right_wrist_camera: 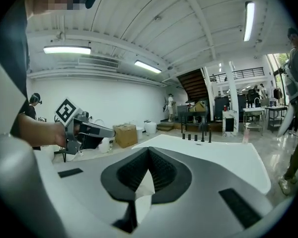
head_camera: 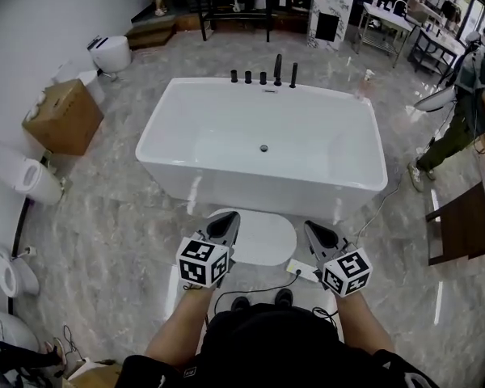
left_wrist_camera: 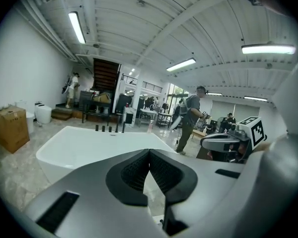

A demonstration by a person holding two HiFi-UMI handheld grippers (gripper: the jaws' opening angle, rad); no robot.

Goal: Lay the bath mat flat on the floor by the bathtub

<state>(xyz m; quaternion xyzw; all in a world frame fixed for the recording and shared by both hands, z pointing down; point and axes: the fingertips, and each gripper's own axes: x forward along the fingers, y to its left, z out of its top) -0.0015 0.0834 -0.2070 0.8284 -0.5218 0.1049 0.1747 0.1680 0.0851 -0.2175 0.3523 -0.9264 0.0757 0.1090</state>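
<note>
**mat down by the tub, both grippers shut**

the white bath mat [head_camera: 259,239] lies on the marble floor [head_camera: 121,217] against the near side of the bathtub [head_camera: 178,156], about midway along that side. it looks flat and smooth, and its far edge sits just beside the tub wall.

the left gripper [head_camera: 229,217] hangs over the mat's left end, on the near side of the tub, with its jaws together. the right gripper [head_camera: 312,228] hangs just off the mat's right end, equally near the tub, and its jaws are also together. in each gripper view a pale patch shows in the slot behind the meeting tips. i cannot tell whether that patch is mat or floor.

a white power strip [head_camera: 304,271] lies on the floor on the near side of the mat from the tub. black tap fittings [head_camera: 263,76] stand on the tub's far rim. a cardboard box [head_camera: 62,117] sits well off the tub's left end, and a person [head_camera: 461,111] stands beyond its right end.
</note>
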